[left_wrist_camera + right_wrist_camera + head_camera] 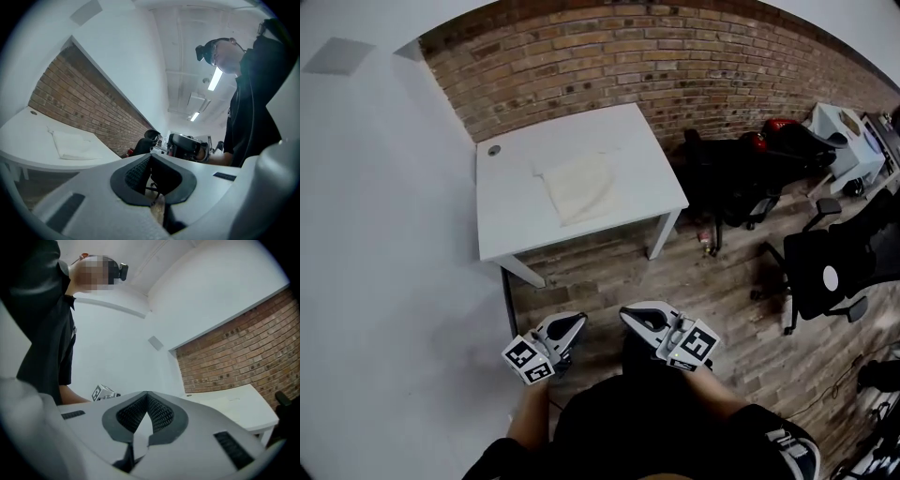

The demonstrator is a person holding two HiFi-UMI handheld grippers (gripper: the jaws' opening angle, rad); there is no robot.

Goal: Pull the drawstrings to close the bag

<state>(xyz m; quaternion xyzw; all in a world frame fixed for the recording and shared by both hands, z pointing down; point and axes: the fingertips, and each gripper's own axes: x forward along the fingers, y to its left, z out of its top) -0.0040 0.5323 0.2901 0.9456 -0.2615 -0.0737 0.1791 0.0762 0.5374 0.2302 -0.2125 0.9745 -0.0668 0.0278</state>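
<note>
I see the cream cloth bag (577,187), drawstrings too small for me to make out, lying flat mid-top on the white table (511,220), with my left gripper (572,323) and right gripper (634,317) well short of that table, jaws together on nothing.

A person holds the left gripper (575,323) and the right gripper (630,315) level and side by side, low in front of the body, tips angled toward each other, both with jaws closed on nothing, bare forearms (528,422) extended.
</note>
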